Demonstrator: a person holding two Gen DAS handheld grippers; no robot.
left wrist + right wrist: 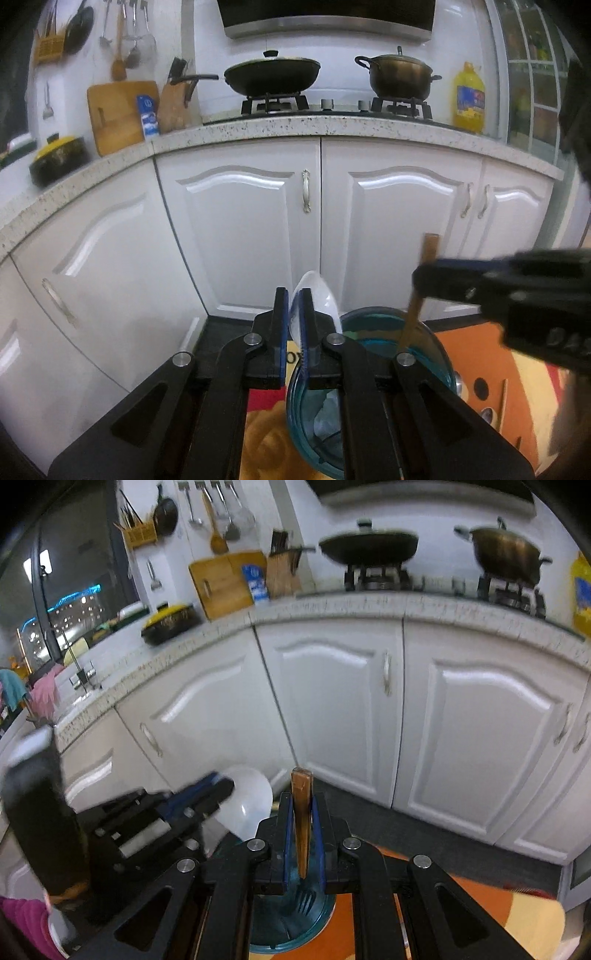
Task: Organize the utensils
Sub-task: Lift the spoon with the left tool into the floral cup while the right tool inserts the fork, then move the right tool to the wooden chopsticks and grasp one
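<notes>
My left gripper (294, 299) is shut on a clear plastic spoon (317, 295), held upright over a blue glass bowl (439, 354). The spoon also shows in the right wrist view (245, 805), with my left gripper (218, 786) at its left side. My right gripper (303, 805) is shut on the wooden handle of a fork (302, 812); its metal tines (303, 901) hang down inside the bowl (266, 934). In the left wrist view my right gripper (424, 280) holds the fork handle (424, 266) above the bowl's far side.
The bowl stands on an orange patterned mat (524, 376) on a low surface. White cabinet doors (240, 229) face me. The speckled counter (295, 127) carries a wok (271, 74), a pot (399, 75), a cutting board (118, 110) and an oil bottle (469, 98).
</notes>
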